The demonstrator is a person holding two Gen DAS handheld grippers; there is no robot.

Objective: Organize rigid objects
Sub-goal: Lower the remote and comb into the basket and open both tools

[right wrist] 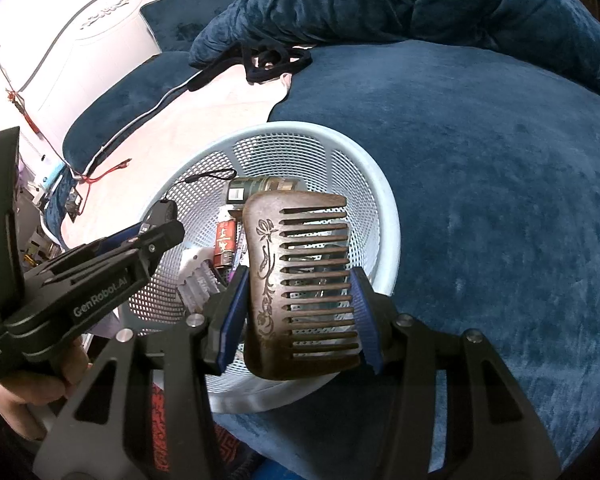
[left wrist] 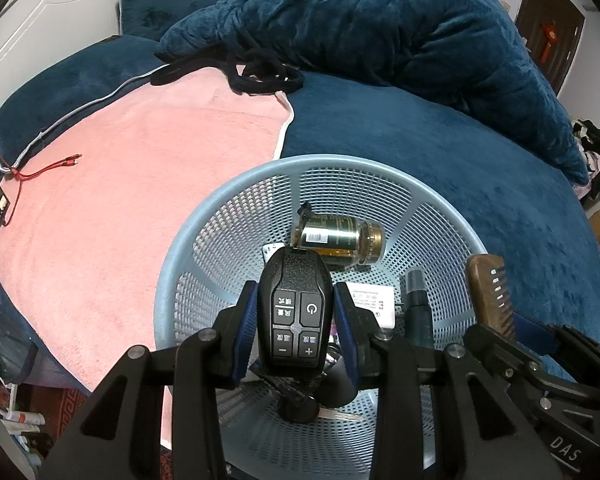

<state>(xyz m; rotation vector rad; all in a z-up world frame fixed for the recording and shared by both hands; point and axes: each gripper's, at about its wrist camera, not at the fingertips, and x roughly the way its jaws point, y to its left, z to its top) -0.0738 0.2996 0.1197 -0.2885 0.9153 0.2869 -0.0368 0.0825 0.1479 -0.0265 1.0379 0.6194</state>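
My left gripper is shut on a black remote control with white button marks, held over a pale blue mesh basket. My right gripper is shut on a brown wooden comb carved with a flower pattern, held above the same basket. In the left wrist view the comb and the right gripper show at the right. Inside the basket lie a gold-capped dark jar, a white charger, a dark spray bottle and keys.
The basket stands on a bed with a dark blue cover and a pink blanket. A bunched blue duvet and a black cord lie behind. A red cable rests at the left. A hand holds the left gripper.
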